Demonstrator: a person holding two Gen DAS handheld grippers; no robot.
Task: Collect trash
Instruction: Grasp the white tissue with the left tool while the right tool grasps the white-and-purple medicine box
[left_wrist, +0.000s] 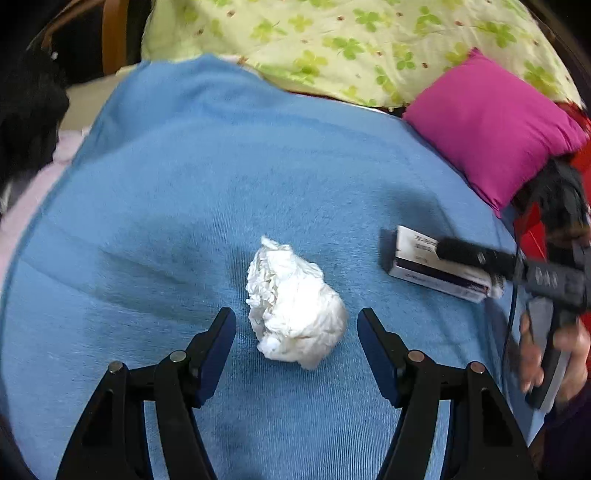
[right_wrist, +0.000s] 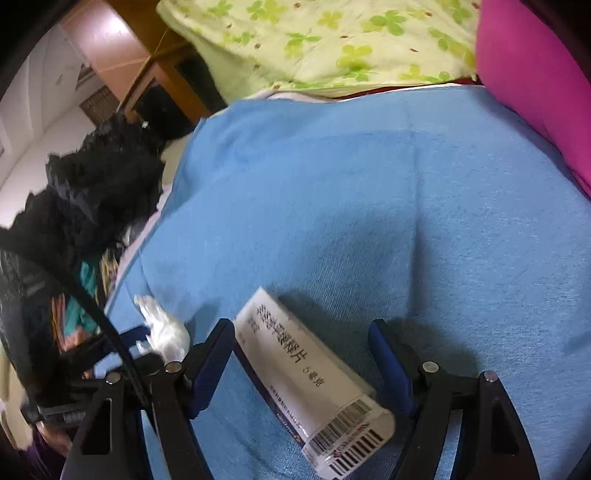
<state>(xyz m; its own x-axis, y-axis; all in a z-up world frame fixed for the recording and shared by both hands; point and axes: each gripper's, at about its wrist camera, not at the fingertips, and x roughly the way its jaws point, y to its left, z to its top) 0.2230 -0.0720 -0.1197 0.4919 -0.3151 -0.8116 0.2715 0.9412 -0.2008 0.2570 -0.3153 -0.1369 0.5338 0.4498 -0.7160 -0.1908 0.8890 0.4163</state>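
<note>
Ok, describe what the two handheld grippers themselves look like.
Both the left gripper and right gripper have black angular linkage arms with silver pivot pins and dark blue finger pads. From the left wrist view, the right gripper shows a black body, a thin dark cable, and a bare hand.

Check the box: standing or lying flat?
Lying flat. The box rests on a long face on the blanket, between the open right gripper fingers.

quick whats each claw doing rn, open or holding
Left claw: open, straddling the crumpled tissue, not gripping.
Right claw: open, around the white box, not gripping.
</note>
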